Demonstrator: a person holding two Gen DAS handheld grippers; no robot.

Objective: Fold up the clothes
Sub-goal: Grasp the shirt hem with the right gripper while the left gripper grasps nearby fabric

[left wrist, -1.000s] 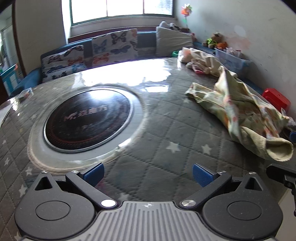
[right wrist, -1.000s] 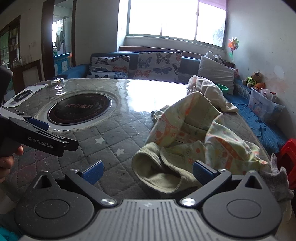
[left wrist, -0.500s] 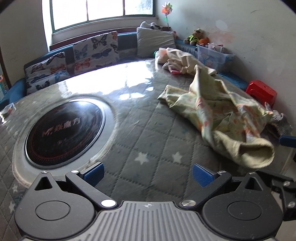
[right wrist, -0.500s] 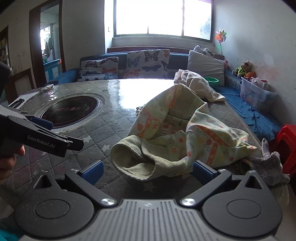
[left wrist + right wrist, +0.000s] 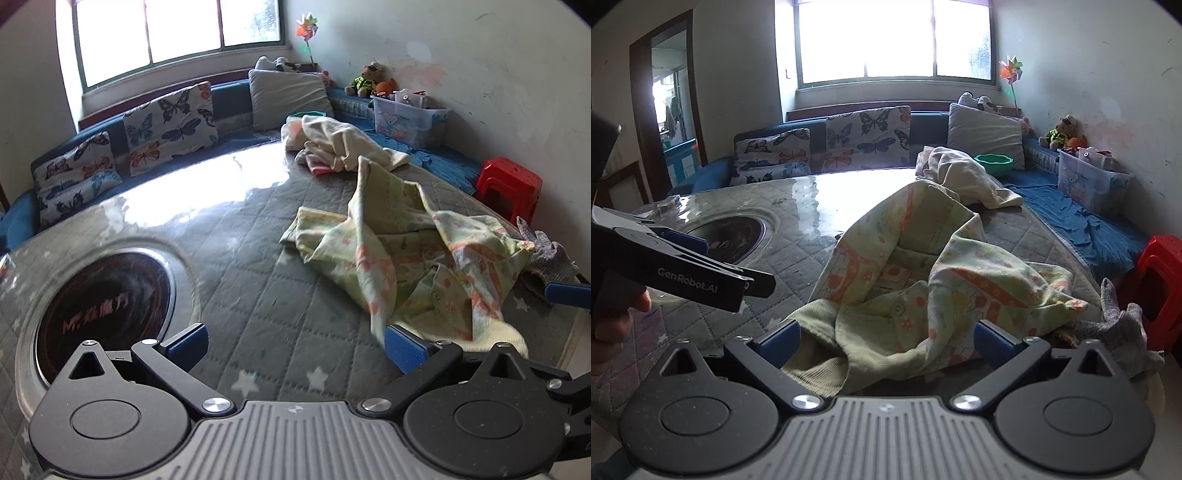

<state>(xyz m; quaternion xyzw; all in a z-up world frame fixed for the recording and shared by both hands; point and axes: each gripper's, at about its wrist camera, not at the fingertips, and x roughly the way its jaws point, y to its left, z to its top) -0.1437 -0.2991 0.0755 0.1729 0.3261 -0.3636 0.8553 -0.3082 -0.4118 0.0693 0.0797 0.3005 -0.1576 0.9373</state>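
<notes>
A: Where does the garment lie?

B: The green printed garment (image 5: 923, 280) is crumpled in the centre of the right wrist frame, on the quilted table (image 5: 258, 288), its ribbed cuff (image 5: 816, 354) at lower centre.

A: And the grippers?

B: The right gripper (image 5: 886, 341) is wide open with the cloth bunched between its blue pads, nothing pinched yet. The left gripper (image 5: 293, 345) is wide open too, empty, its right pad just beside the cuff at the lower right of its frame.

A: What makes this step go well?

B: I'd say each should take one layer at a separate edge, then pull apart to spread it flat before any fold. Leave the cream pile (image 5: 340, 147) in the upper centre alone.
</notes>
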